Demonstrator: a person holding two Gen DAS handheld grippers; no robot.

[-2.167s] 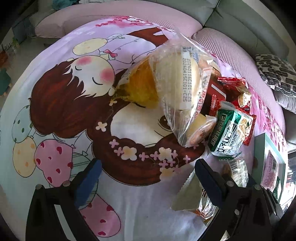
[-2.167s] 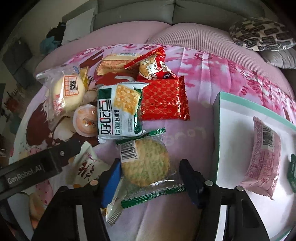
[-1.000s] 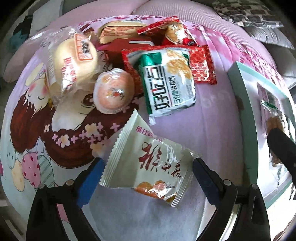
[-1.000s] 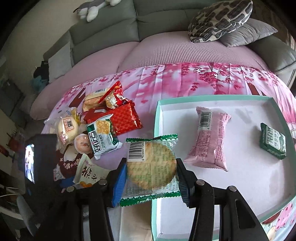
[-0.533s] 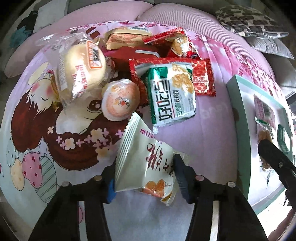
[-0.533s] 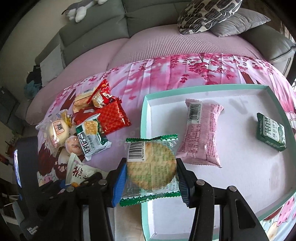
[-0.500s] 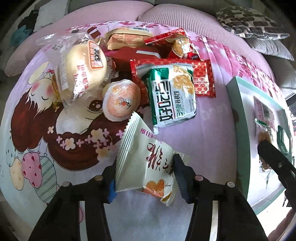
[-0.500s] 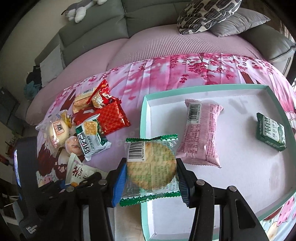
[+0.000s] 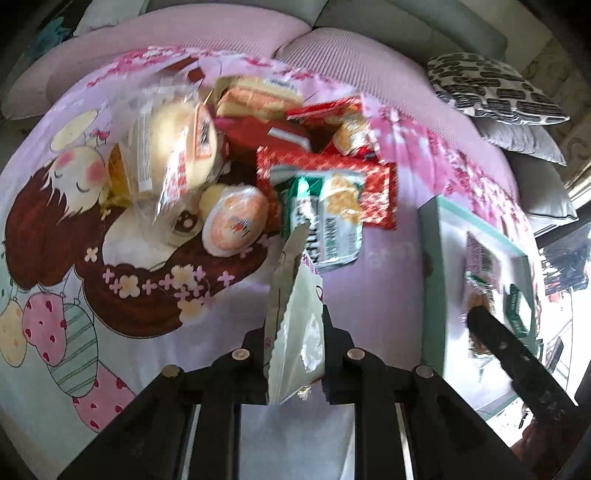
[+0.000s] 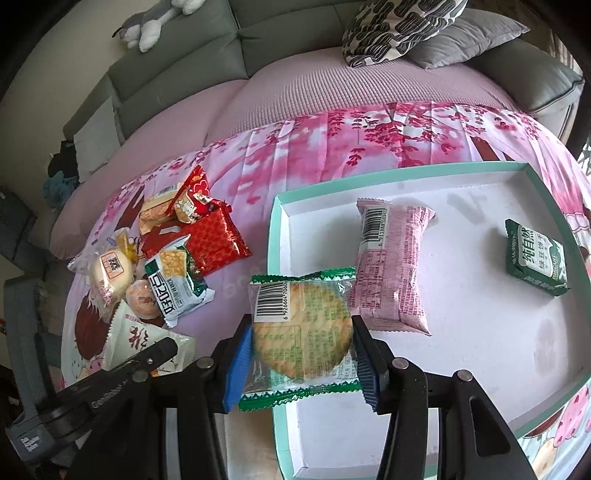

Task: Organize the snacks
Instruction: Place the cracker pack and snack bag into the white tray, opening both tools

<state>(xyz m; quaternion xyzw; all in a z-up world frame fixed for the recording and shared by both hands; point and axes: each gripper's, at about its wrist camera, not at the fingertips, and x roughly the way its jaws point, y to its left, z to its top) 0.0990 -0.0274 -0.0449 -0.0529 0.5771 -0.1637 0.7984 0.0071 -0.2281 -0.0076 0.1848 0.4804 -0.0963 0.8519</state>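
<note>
My left gripper (image 9: 295, 350) is shut on a pale white snack packet (image 9: 295, 317) with red writing, squeezed edge-on and lifted above the bedsheet; it also shows in the right wrist view (image 10: 136, 339). My right gripper (image 10: 301, 347) is shut on a round cracker in a clear green-edged wrapper (image 10: 301, 332), held over the left rim of the teal-edged white tray (image 10: 275, 236). In the tray lie a pink packet (image 10: 391, 266) and a small green biscuit packet (image 10: 535, 258).
A pile of snacks lies on the cartoon bedsheet: a green-white cracker pack (image 9: 328, 218), a red foil pack (image 9: 373, 181), a round orange-topped cup (image 9: 234, 225), a bagged bun (image 9: 173, 147) and more behind. A grey sofa and patterned pillow (image 10: 399, 26) are beyond.
My left gripper has closed tighter on the white packet and lifted it, turning it edge-on. My right gripper has held the cracker over the tray's left rim, drifting slightly closer.
</note>
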